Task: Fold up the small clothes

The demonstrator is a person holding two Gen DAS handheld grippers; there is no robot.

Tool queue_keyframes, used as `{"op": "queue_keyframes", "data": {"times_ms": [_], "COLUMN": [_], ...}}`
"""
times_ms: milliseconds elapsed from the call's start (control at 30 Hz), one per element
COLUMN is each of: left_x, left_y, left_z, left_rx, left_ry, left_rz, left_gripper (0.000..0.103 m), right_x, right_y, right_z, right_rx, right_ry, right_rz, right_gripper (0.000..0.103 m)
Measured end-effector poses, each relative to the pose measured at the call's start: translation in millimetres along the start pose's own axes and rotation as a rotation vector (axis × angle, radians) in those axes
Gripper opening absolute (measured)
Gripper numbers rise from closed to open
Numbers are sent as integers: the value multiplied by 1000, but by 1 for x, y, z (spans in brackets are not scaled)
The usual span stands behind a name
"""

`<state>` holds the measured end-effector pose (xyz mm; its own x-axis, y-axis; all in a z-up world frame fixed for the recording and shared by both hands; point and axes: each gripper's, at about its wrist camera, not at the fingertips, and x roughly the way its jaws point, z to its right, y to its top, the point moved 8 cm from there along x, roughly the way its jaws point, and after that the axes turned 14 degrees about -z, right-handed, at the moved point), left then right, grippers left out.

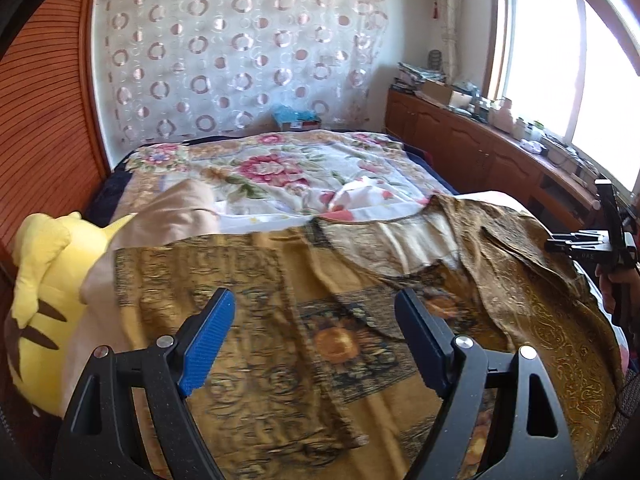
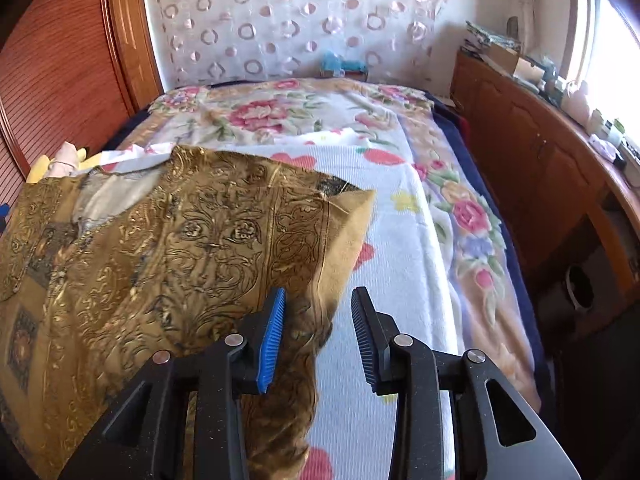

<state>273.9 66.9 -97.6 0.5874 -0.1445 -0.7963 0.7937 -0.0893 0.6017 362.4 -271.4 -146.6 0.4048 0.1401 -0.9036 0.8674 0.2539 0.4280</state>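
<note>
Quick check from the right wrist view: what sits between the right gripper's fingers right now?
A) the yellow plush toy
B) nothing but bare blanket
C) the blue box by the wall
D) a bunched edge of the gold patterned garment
D: in the right wrist view a bunched edge of the gold patterned garment hangs between the fingers of the right gripper, whose pads stand apart and do not press it.
</note>
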Motion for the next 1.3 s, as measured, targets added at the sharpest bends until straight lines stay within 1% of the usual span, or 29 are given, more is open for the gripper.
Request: {"op": "queue_keyframes", "data": {"times_ms": [67,167,200,233,267,300,333,400,533,633,667,733,767,800,900,933,967,1000,1200,1300], "left_x": [-2,-3,-3,-2,-1,0,0,1,7,11,13,16,17,20,25,25,25,25,26,29], "left_y": [-1,-4,-6,-7,-8,-9,-10,-11,-10,-9,-9,-7,-8,-8,-10,-9,-9,-8,-4,-2], "left_z": [-14,-36,-45,-51,-57,-62,-69,-77,-96,-103,-105,-108,-108,-108,-107,-106,-106,-106,-111,-114], "left_rx": [-19,-55,-71,-82,-93,-99,-108,-118,-137,-143,-141,-133,-131,-130,-119,-113,-110,-109,-124,-126], "left_ry": [24,64,77,86,94,102,115,131,160,139,138,138,133,124,93,85,83,84,82,83], "left_rz": [3,3,0,-4,-8,-11,-13,-14,-28,-37,-40,-44,-46,-52,-75,-77,-77,-78,-91,-106], "left_gripper": [83,83,83,83,83,83,83,83,83,83,81,76,72,65,52,51,51,50,49,49], "right_x": [11,11,12,11,11,8,6,4,7,9,10,10,9,9,9,10,10,12,20,22], "right_y": [7,15,17,17,17,14,15,13,8,6,6,8,8,10,14,16,17,20,34,38], "right_z": [-1,0,-1,-1,-1,-2,0,15,24,23,23,23,23,23,23,23,22,22,21,20], "right_rx": [2,3,-3,-10,-22,-36,-38,1,29,29,32,41,48,54,44,40,38,33,14,6], "right_ry": [5,24,35,42,53,65,71,56,53,53,53,59,64,73,76,80,81,79,59,48], "right_rz": [-21,-11,-9,-4,2,13,22,30,27,19,18,19,16,16,23,20,20,17,8,20], "right_gripper": [35,35,34,30,16,7,7,6,6,6,6,6,6,6,12,13,18,19,20,20]}}
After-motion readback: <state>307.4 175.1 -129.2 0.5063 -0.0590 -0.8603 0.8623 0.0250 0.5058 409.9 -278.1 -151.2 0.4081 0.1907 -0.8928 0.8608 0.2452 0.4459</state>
